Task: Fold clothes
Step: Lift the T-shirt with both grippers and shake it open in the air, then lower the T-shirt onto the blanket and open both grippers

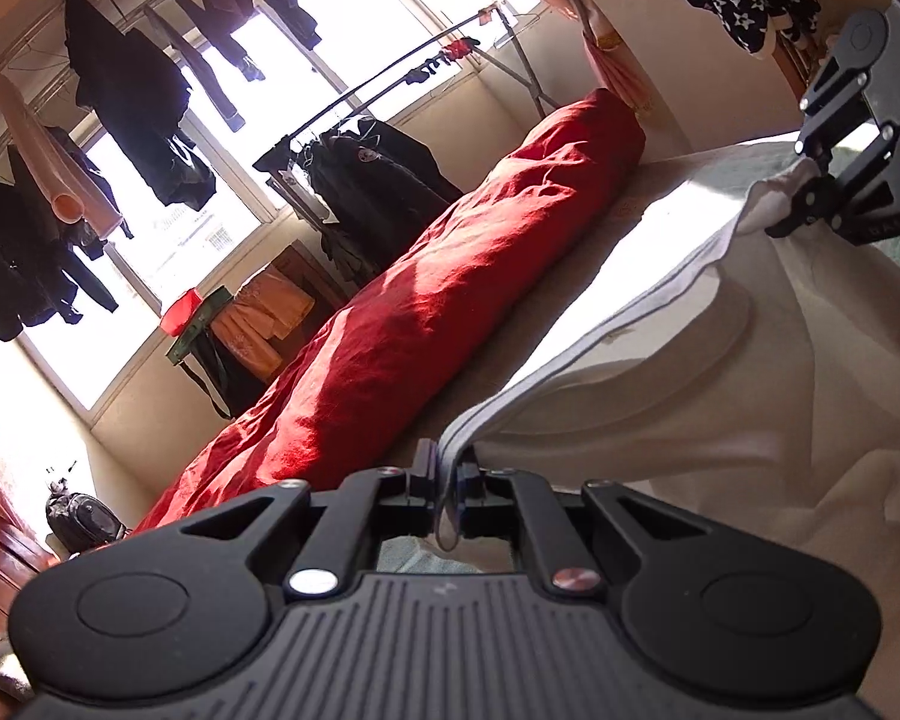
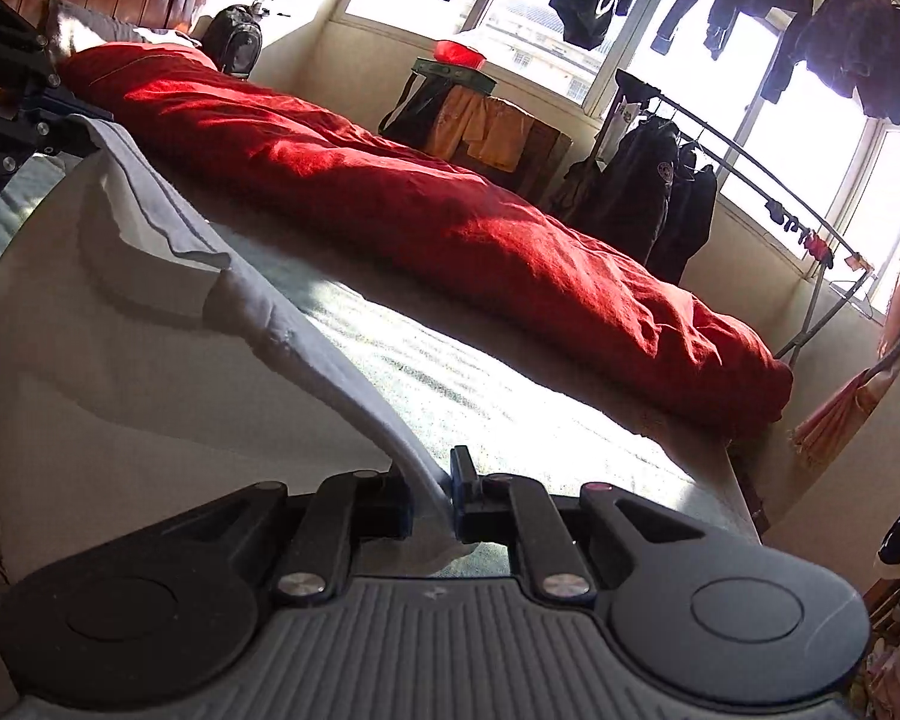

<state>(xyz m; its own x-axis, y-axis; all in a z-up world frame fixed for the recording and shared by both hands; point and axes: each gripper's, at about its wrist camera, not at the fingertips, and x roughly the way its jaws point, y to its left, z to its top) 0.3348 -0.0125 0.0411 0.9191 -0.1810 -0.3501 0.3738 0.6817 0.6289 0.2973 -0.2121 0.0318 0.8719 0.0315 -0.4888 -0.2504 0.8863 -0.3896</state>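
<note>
Bed edge: the far side of the bed (image 2: 510, 396) is taken by a long red quilt (image 2: 426, 210), which leaves a bare sunlit strip between it and the shirt.
Shirt: white shirt (image 1: 720, 396), lifted off the bed and stretched between both grippers (its hem runs taut from one to the other), body sagging in soft folds.
Left gripper (image 1: 448, 489): jaws clamped on the shirt's hem.
Right gripper (image 2: 444, 495): jaws pinched on the hem's other end.
Beyond: clothes rack (image 2: 720, 138) by the window, well apart.

Left gripper (image 1: 448, 501), right gripper (image 2: 432, 495): black linkage arms, silver screws, ribbed grey body, round side discs.
</note>
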